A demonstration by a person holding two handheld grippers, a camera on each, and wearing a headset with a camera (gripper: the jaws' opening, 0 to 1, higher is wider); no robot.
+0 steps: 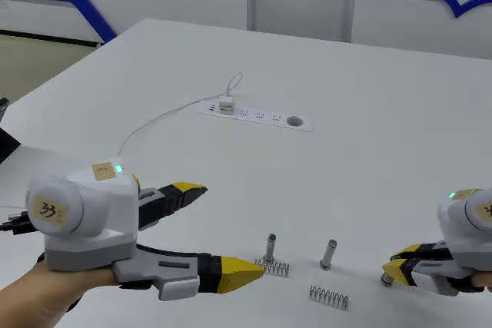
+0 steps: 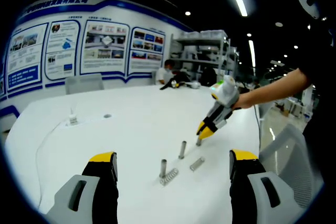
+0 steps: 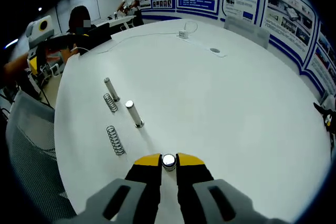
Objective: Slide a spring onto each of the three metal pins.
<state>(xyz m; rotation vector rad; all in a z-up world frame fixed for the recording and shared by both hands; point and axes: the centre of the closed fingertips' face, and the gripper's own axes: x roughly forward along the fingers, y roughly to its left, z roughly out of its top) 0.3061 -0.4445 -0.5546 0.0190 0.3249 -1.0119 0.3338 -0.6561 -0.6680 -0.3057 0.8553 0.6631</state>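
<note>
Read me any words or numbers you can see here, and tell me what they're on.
"33", then an unclear mark: tan sticker on the left tool.
Smaller sticker on its top: unreadable.
Wall posters: print too small to read.

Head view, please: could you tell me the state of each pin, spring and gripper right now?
Left gripper: open, empty.
Right gripper: shut on end pin.
Pin beside spring: upright, bare.
Middle pin: upright, bare.
Spring at pin base: lying flat on table.
Front spring: lying flat, loose.
Power strip: one plug inserted.
</note>
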